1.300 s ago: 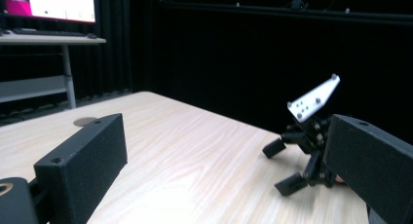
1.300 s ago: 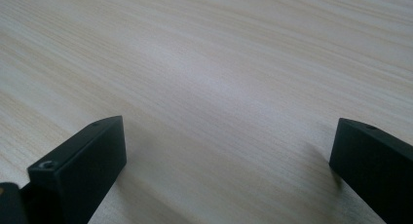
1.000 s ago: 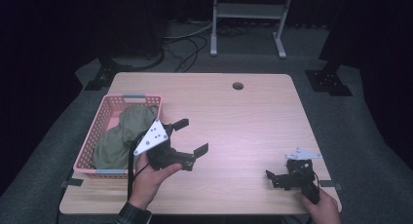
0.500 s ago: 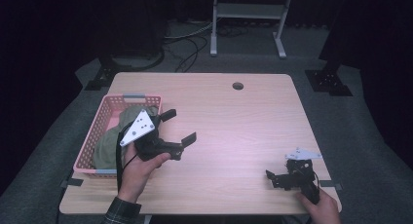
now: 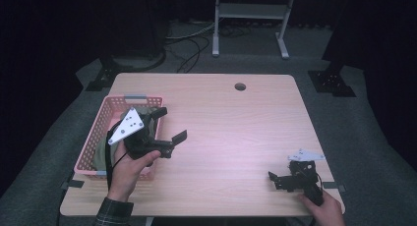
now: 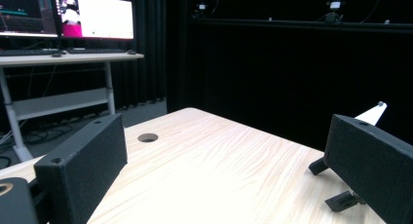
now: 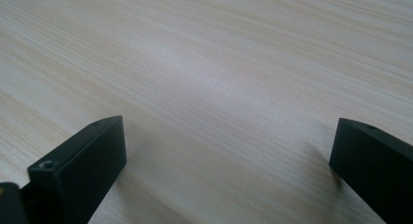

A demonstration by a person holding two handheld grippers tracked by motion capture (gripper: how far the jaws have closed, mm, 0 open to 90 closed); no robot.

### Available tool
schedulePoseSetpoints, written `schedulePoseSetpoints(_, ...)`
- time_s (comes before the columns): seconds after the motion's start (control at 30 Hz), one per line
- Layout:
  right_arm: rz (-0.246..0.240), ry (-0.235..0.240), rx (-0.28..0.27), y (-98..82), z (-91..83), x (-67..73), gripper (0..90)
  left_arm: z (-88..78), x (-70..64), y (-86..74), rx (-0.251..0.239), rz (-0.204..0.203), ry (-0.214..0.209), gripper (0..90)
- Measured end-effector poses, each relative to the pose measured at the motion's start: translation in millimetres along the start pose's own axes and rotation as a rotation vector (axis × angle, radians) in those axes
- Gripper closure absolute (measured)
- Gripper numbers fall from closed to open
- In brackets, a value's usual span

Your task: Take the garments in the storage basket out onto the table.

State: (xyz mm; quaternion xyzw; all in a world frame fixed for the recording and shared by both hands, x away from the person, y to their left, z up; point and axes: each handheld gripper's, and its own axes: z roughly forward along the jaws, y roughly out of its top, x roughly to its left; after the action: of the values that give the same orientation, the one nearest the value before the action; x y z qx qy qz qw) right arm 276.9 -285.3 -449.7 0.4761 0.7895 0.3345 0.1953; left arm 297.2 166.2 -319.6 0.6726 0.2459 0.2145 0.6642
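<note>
Two black two-jaw grippers, both with jaws spread wide and nothing between them. Left gripper [image 5: 169, 125] held up at the right rim of the pink plastic mesh basket [image 5: 101, 132], the jaws aimed out across the pale wooden table [image 5: 236, 132] rather than down at the load. Inside the basket, a crumpled olive-green cloth [image 5: 102, 155], lying low against the walls and partly hidden under the left hand [image 5: 130, 169]. Right gripper [image 5: 290, 179] parked low near the front right corner of the table, jaws level just above bare wood, well apart from the basket. Likely step: reaching into the basket for the cloth. To do it well: tip the left gripper nose-down over the middle of the heap, keep the jaws wide until a raised fold sits between them, close on that fold and not on the mesh, then lift straight up to clear the rim before swinging right. Plenty of bare tabletop between the basket and the right gripper for laying the cloth out; only a small round cable hole [image 5: 240, 86] near the far edge. Little margin at the front right corner for the right gripper.
</note>
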Motion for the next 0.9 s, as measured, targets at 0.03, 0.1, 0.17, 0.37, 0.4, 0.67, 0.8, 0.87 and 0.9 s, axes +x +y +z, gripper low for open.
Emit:
schedulePoseSetpoints(0.03, 0.0, 0.0, 0.0, 0.0, 0.0, 0.0, 0.0, -1.3, 1.2, 0.8, -0.001, 0.005, 0.004, 1.4)
schedulePoseSetpoints(0.1, 0.0, 0.0, 0.0, 0.0, 0.0, 0.0, 0.0, -4.2, 3.8, 2.3, 0.002, 0.01, 0.012, 1.4)
schedulePoseSetpoints(0.17, 0.0, 0.0, 0.0, 0.0, 0.0, 0.0, 0.0, -7.2, 6.5, 3.8, 0.0, 0.012, 0.017, 1.4)
schedulePoseSetpoints(0.37, 0.0, 0.0, 0.0, 0.0, 0.0, 0.0, 0.0, -18.4, 14.9, 8.0, -0.001, 0.02, 0.047, 1.4)
schedulePoseSetpoints(0.4, 0.0, 0.0, 0.0, 0.0, 0.0, 0.0, 0.0, -19.5, 15.7, 8.6, -0.002, 0.018, 0.049, 1.4)
schedulePoseSetpoints(0.67, 0.001, 0.0, -0.001, 0.0, 0.1, 0.0, 0.0, -28.2, 25.0, 23.3, -0.012, 0.017, 0.066, 1.4)
schedulePoseSetpoints(0.8, 0.0, 0.0, 0.0, 0.0, 0.0, 0.0, 0.0, -30.5, 32.2, 27.8, -0.006, 0.008, 0.065, 1.4)
schedulePoseSetpoints(0.87, 0.001, 0.001, -0.001, 0.0, 0.0, 0.0, 0.0, -30.8, 35.2, 29.0, 0.0, 0.001, 0.064, 1.4)
schedulePoseSetpoints(0.9, 0.0, 0.0, 0.0, 0.0, 0.0, 0.0, 0.0, -30.9, 36.6, 29.3, 0.002, 0.0, 0.065, 1.4)
